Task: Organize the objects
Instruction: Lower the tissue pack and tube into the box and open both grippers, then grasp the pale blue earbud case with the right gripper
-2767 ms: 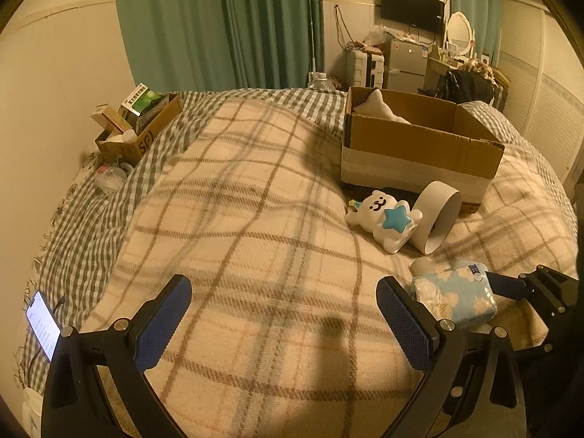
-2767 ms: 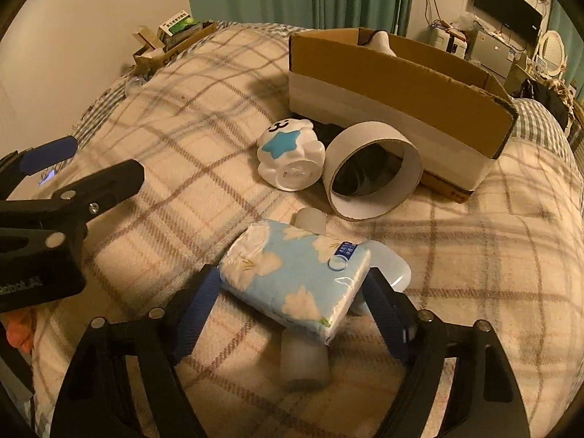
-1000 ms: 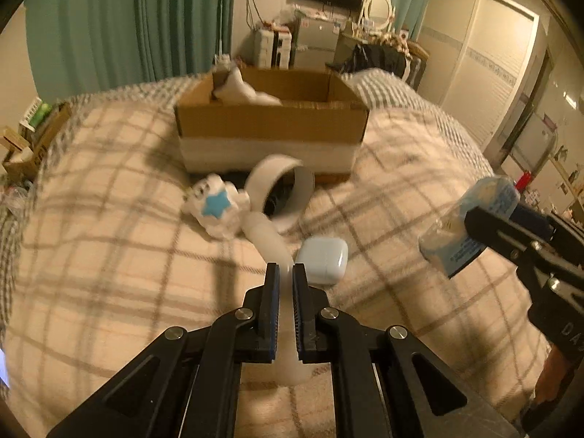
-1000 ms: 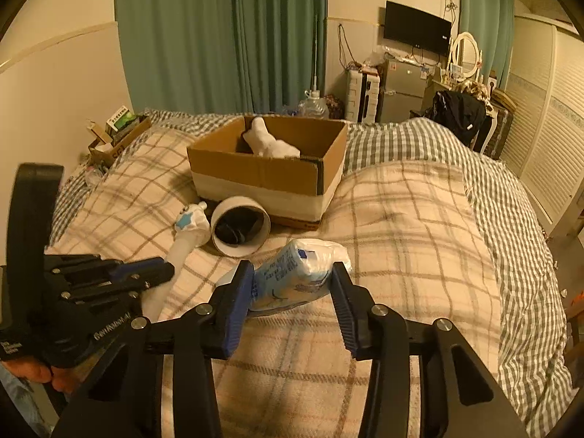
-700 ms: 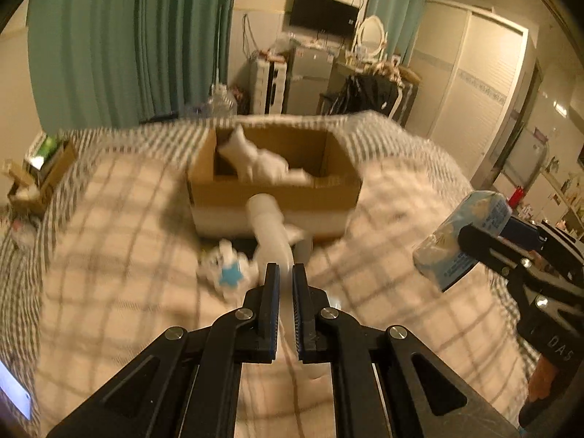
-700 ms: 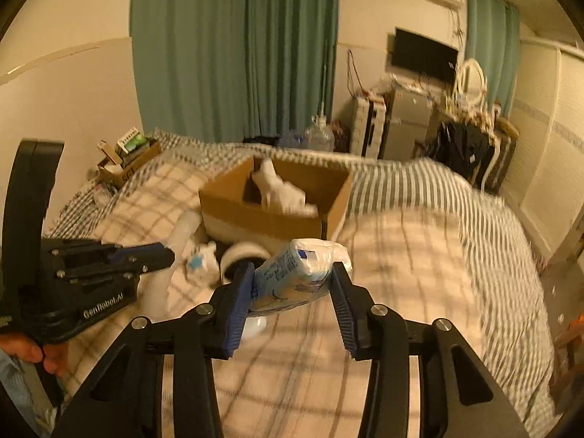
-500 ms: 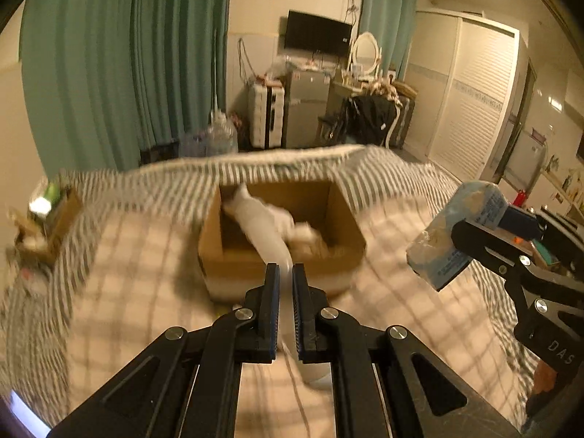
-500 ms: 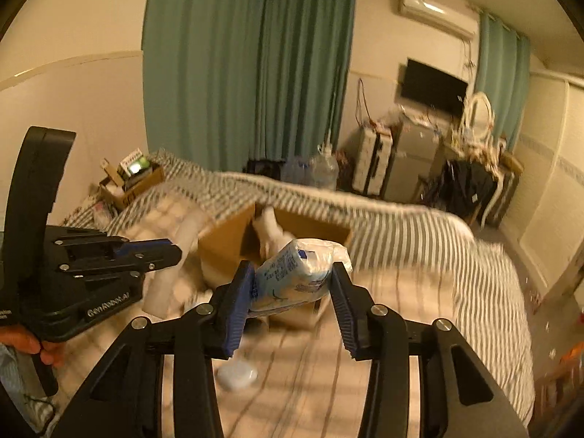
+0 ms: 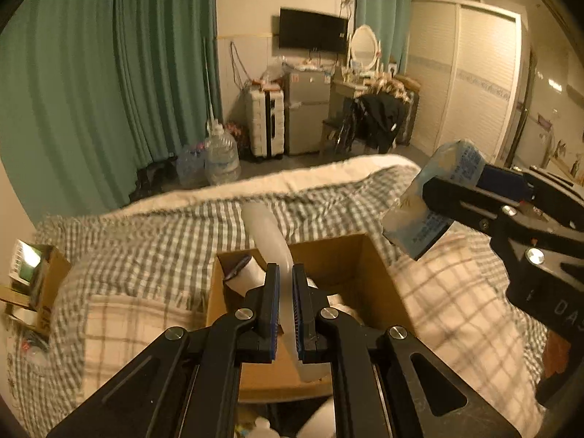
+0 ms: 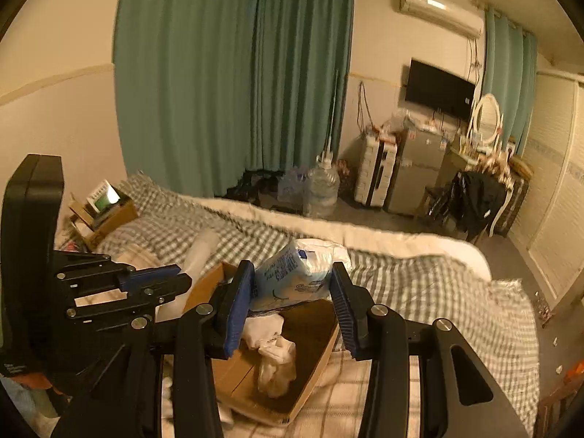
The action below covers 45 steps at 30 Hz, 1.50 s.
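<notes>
Green curtains (image 10: 233, 84) fill the far wall of a bedroom, with a dark television (image 10: 440, 88) at about two o'clock and a big water jug (image 10: 321, 188) on the floor beyond the bed (image 10: 474, 310). Checked and plaid blankets cover the bed, and an open cardboard box (image 9: 383, 281) sits on them, dead centre in the left wrist view.

From that view, the left hand-held gripper (image 9: 285, 306) is clenched on a pale, translucent bottle (image 9: 266, 230) — the pads pinch its body, and its far end sticks out toward twelve o'clock, above the box's back edge. White soft items (image 10: 273, 357) lie inside the box. At nine o'clock a smaller carton (image 9: 40, 284) of odds and ends rests near the bed's edge.

The right hand-held gripper (image 10: 290, 299) grasps a light blue tissue pack (image 10: 292, 277) between its blue pads, the pack tilted with its white crumpled end up toward one o'clock. In the right wrist view the pack hangs over the near part of the box opening; in the left wrist view the same pack (image 9: 434, 200) shows at three o'clock, lifted clear of the blanket and just right of the box's rim.

A white air conditioner (image 10: 438, 7) is mounted high at one o'clock.
</notes>
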Tool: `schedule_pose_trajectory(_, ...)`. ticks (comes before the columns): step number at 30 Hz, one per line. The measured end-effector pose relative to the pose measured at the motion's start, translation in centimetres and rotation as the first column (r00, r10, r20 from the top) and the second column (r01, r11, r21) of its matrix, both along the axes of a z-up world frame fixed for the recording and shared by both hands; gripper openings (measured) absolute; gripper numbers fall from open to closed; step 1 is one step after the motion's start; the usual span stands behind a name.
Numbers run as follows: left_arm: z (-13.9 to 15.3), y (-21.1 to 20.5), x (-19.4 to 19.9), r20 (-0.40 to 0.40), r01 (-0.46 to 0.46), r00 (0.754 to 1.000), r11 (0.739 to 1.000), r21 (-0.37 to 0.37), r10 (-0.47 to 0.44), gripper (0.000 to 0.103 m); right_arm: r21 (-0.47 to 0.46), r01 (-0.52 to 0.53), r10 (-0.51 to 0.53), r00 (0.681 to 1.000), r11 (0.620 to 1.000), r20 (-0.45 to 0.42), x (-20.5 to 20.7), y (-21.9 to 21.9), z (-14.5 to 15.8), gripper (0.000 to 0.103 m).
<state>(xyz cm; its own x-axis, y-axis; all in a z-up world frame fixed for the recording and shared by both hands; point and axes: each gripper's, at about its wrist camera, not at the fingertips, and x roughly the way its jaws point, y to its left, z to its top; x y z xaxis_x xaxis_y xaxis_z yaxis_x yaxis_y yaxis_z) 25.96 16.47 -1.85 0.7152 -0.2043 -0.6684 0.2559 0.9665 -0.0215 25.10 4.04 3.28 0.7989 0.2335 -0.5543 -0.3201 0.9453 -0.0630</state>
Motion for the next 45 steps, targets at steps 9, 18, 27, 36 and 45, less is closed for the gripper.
schedule_pose_trajectory(9, -7.1, 0.5, 4.2, -0.123, -0.006, 0.992, 1.000, 0.021, 0.008, 0.007, 0.033, 0.013, -0.008, 0.989, 0.999, -0.150, 5.7, -0.2, -9.2, 0.046)
schedule_pose_trajectory(18, -5.1, 0.5, 2.0, -0.073, -0.016, 0.997, 0.999, 0.044, 0.019, 0.059, 0.063, 0.058, -0.052, 0.994, 0.996, -0.094, 3.5, -2.2, -6.5, 0.066)
schedule_pose_trajectory(27, 1.5, 2.6, -5.0, 0.067, -0.087, 0.994, 0.996, 0.014, 0.086, 0.097, 0.060, 0.111, -0.111, 0.994, 0.992, -0.004, -4.9, -4.0, 0.3, 0.075)
schedule_pose_trajectory(36, 3.3, 6.0, -12.5, 0.132, -0.179, 0.975, 0.984, -0.018, 0.180, 0.103, 0.040, 0.114, -0.117, 0.991, 0.993, 0.064, -13.9, -3.4, 3.2, 0.090)
schedule_pose_trajectory(45, 0.2, 7.1, -18.5, 0.154, -0.287, 0.945, 0.957, -0.035, 0.289, 0.103, 0.032, 0.060, -0.061, 0.997, 0.998, 0.042, -18.8, -1.0, -1.1, 0.090)
